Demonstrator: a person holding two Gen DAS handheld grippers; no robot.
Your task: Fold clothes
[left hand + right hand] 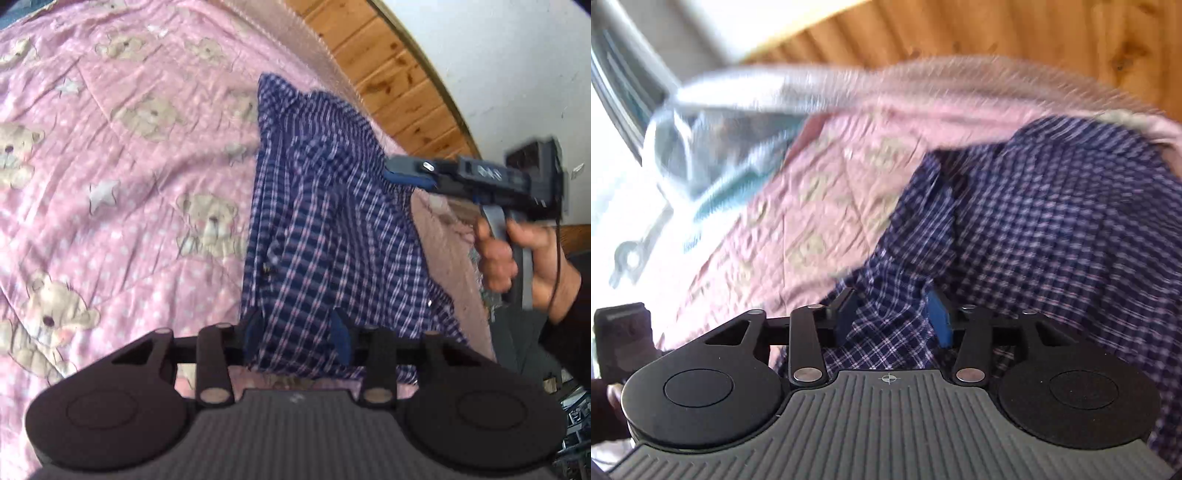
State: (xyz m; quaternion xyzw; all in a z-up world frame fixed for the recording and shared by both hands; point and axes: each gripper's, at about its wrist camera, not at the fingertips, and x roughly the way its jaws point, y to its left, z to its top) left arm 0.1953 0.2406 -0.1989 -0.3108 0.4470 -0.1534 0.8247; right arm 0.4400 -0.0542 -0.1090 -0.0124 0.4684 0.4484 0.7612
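Shirt lies on the pink quilt near its right edge. Left gripper clamps the near hem, right gripper clamps another edge: both ends pinned to carry a fold.

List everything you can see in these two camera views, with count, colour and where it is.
Checked cotton shirt: one, navy with white and pink lines, on the bed's right side.
Quilted teddy-bear bedspread: one, pink, under the shirt.
Wooden panelling: one, orange-brown, behind the bed.
Wall: one, white, above the panelling.
Left gripper: one, black, shirt hem between its fingers.
Right gripper: one, black, shirt fabric between its fingers.
Hand: one, holding the right gripper's handle.
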